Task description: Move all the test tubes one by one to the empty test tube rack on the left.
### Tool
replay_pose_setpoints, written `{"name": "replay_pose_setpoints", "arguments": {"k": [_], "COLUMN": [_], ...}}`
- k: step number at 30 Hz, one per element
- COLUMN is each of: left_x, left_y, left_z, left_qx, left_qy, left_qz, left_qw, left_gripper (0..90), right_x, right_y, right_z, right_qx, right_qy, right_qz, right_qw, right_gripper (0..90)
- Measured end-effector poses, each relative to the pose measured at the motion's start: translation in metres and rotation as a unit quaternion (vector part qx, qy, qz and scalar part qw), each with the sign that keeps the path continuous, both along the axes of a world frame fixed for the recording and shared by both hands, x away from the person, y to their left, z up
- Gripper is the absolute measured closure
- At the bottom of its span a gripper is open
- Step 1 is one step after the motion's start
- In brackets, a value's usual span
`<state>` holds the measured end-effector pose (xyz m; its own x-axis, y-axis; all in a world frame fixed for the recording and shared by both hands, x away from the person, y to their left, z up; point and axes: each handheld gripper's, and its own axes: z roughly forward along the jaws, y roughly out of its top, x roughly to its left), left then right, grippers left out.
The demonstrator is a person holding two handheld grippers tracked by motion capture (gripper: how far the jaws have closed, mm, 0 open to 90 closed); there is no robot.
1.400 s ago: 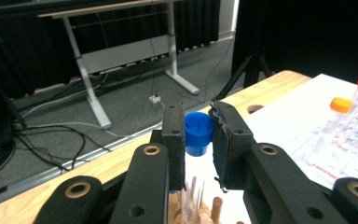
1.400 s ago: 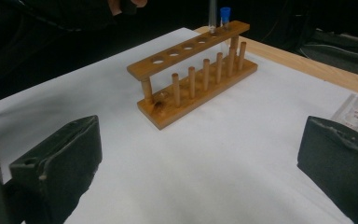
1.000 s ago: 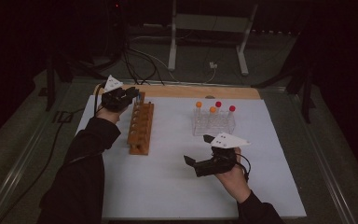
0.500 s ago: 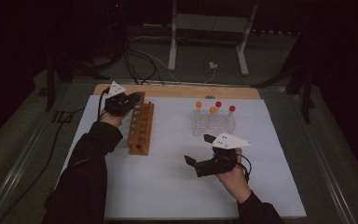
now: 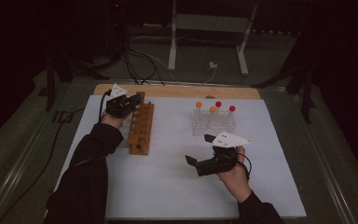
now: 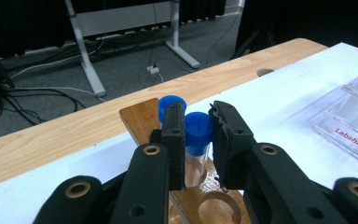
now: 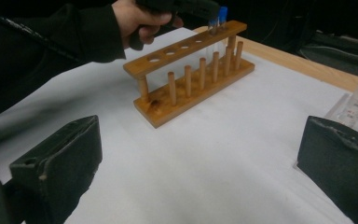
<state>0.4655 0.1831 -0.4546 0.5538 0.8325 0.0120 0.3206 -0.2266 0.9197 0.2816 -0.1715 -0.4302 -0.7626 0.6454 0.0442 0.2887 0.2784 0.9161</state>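
Blue-capped clear plastic tube (image 6: pixel 196 140) is sitting pinched between the two black jaws of the left hand-held gripper (image 6: pixel 198 140), whose pads are pressing on its cap and upper wall. In the left gripper view the tube is standing upright at the far end of the brown wooden test-tube rack (image 5: pixel 141 128), its lower part going down through one of the round holes in the rack's top board; whether its bottom is resting on the base I cannot tell. A second blue-capped tube (image 6: pixel 170 106) is standing just behind it, nearer the rack's end. In the high view the left hand-held gripper (image 5: pixel 121 104) is hovering over that far end of the rack, with the person's dark sleeve (image 5: pixel 86 172) stretching up from the bottom edge.

The right hand-held gripper (image 5: pixel 209 163) is lying low over the white sheet on the table (image 5: pixel 168 186), well apart from the rack, its jaws spread wide with nothing between them; in the right gripper view they are framing bare sheet. Near it, farther back, a clear plastic rack (image 5: pixel 213 122) is holding four tubes, two orange-capped and two red-capped. A pale wooden board (image 5: pixel 177 91) is running along the far side of the sheet.
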Motion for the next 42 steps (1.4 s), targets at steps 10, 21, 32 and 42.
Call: {"name": "replay_pose_setpoints", "arguments": {"k": [10,21,32,42], "left_x": [0.000,-0.017,-0.078,-0.135], "left_y": [0.000,0.007,0.011,0.003], "left_z": [-0.001,0.017,0.042,0.037], "left_qx": [0.007,-0.017,-0.057,-0.052], "left_qy": [0.011,0.013,0.002,-0.014], "left_qz": [-0.007,-0.032,-0.110,-0.165], "left_qw": [0.9999,0.9992,0.9923,0.9848], "left_gripper": [76.7,36.2,2.7,2.6], "right_x": [-0.002,0.001,0.033,0.075], "right_y": [-0.002,-0.010,-0.030,-0.035], "right_z": [0.005,0.020,0.027,0.003], "right_qx": [0.007,0.017,0.019,-0.004], "right_qy": [-0.011,-0.043,-0.028,0.010], "right_qz": [-0.001,0.008,-0.057,-0.130], "right_qw": [0.9999,0.9989,0.9978,0.9914], "right_gripper": [0.0,0.0,0.0,0.0]}}
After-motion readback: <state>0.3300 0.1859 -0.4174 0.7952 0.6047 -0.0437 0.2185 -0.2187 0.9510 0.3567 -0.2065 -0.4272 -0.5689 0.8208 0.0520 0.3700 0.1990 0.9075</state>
